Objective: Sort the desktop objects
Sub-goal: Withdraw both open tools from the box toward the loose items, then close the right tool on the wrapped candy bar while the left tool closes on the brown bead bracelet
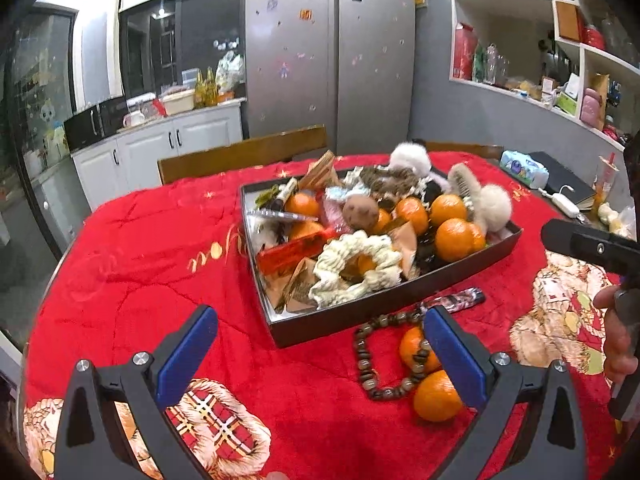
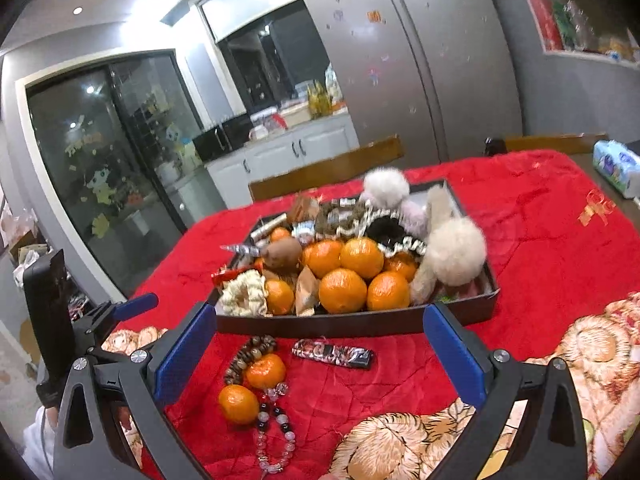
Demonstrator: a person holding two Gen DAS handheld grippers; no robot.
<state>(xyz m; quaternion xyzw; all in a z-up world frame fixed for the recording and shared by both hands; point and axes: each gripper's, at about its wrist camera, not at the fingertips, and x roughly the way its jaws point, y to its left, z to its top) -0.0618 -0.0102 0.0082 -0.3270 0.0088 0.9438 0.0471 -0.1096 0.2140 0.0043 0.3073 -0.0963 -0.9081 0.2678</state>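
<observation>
From the left wrist, the left gripper (image 1: 320,356) is seen spread wide above the red tablecloth (image 1: 160,248), nothing held between its blue pads. Ahead, a dark tray (image 1: 392,304) is heaped with oranges, a cream scrunchie (image 1: 356,268) and fluffy pompoms. Just before the tray lie a brown bead bracelet (image 1: 372,364), two oranges (image 1: 436,396) and a patterned wrapper (image 1: 460,298).

From the right wrist, the right gripper (image 2: 320,356) is likewise held wide apart and empty. Between its fingers are seen the wrapper (image 2: 334,354), the two oranges (image 2: 239,403), the brown bracelet (image 2: 248,356) and a clear bead string (image 2: 276,440), all near the tray's (image 2: 320,326) front wall.
</observation>
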